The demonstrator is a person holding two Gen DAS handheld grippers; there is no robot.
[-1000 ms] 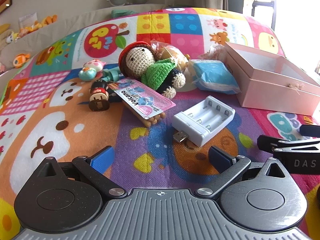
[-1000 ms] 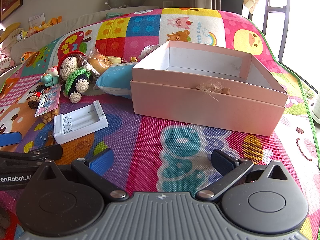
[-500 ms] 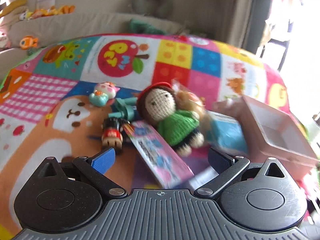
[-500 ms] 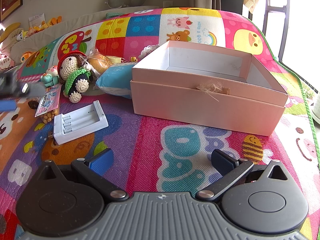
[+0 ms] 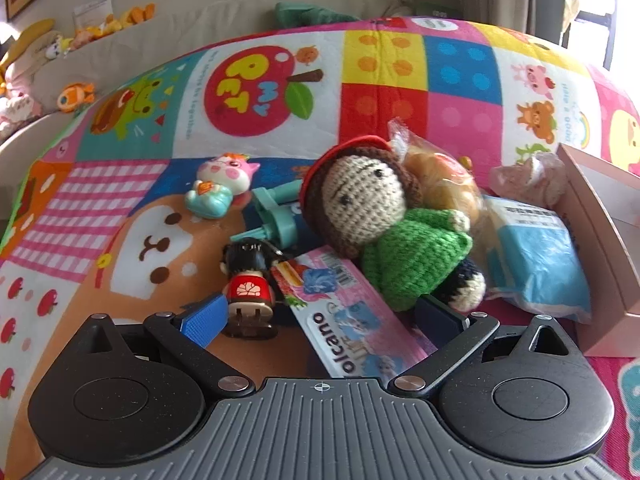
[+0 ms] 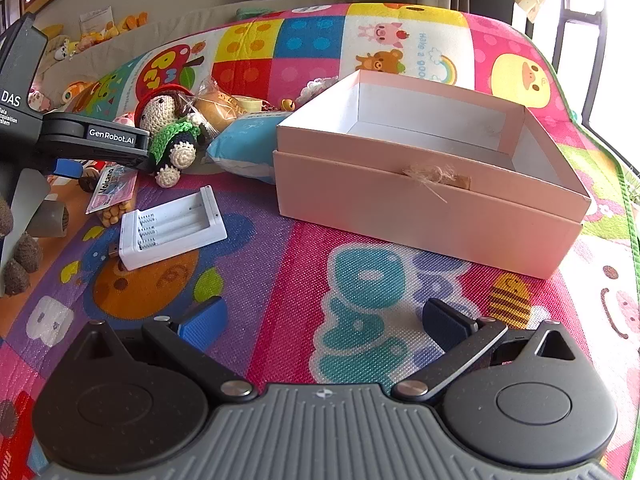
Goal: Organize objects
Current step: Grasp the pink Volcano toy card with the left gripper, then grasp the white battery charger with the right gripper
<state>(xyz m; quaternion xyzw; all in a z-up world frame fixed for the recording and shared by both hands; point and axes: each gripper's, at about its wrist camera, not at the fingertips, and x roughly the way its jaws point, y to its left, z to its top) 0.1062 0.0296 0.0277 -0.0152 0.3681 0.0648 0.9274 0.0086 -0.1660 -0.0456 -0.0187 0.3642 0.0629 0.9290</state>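
Bright cartoon play mat [image 6: 280, 280] covers the floor under a pile of toys. Crocheted doll [image 5: 384, 220] in a green sweater lies on the pink snack packet [image 5: 352, 312], just ahead of the left tongs [image 5: 320, 316], whose jaws are spread wide. Right tongs [image 6: 324, 320] hang released, near the pink box [image 6: 420, 200] and white battery charger [image 6: 172, 228].

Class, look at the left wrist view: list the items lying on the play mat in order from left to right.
Pink pig toy → small figure in red → Volcano snack packet → crochet doll → blue pouch → pink box.
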